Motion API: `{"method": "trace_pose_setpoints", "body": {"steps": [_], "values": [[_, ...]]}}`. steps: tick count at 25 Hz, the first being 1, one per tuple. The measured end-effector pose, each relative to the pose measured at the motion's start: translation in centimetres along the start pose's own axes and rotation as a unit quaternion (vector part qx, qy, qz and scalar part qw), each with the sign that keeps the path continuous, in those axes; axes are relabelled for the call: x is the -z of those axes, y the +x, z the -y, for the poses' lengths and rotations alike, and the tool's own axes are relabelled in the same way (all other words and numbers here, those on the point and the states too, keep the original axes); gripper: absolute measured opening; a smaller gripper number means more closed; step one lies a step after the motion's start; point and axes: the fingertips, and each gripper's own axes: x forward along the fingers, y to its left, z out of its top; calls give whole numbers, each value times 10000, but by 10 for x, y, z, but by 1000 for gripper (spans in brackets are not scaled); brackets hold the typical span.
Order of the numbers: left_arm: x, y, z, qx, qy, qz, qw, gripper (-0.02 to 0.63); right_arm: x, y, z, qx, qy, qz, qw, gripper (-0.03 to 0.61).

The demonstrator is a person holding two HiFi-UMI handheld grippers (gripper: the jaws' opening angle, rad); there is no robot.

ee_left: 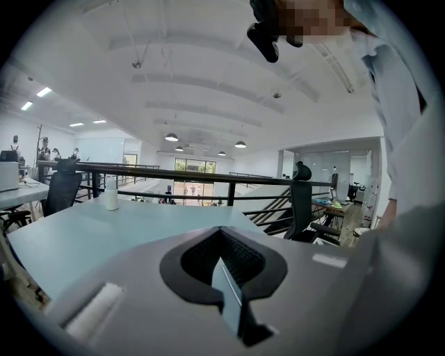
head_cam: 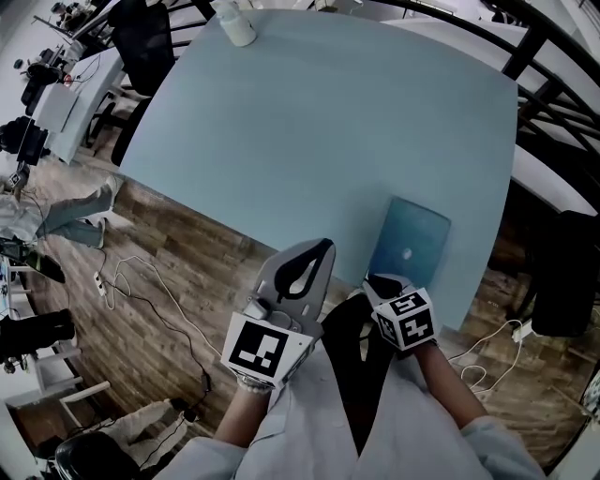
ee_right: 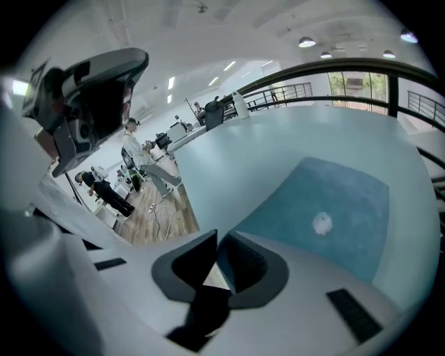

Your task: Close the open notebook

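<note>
**A:** Where do we find the notebook?

**B:** We see the teal notebook (head_cam: 410,246) in the lower right of the head view. It lies flat on a pale blue table (head_cam: 309,122), close to the table's near edge. Its cover is down, so it is closed, and a small pale mark sits at the middle of the cover.

**A:** And what do we make of the tongs?

**B:** The left gripper (head_cam: 324,245) sits at the lower centre of that view, over the table's edge and apart from the notebook. In its own view the jaw tips meet at a point – closed, with nothing between them. The right gripper (head_cam: 375,280) is at the lower right, just beside the notebook's near left corner. We cannot tell whether it touches the cover. In its own view the jaws stand a sliver apart and hold nothing – the notebook fills the right of that frame, beyond them.

**A:** Anything else on the table?

**B:** A white bottle (head_cam: 236,23) stands at the far edge, at top centre.
</note>
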Motion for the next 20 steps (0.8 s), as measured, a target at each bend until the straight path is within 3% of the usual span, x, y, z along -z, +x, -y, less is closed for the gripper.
{"method": "trace_pose_setpoints", "body": {"steps": [6, 11, 20], "values": [[1, 2, 4, -24, -12, 20, 10000, 3, 4, -1, -3, -323, 147, 27, 9994, 64], [-2, 4, 8, -17, -4, 57, 10000, 3, 1, -6, -10, -469, -291, -41, 9985, 104], [-17, 22, 36, 304, 129, 208, 9992, 3, -33, -67, 29, 126, 49, 926, 9956, 104]]}}
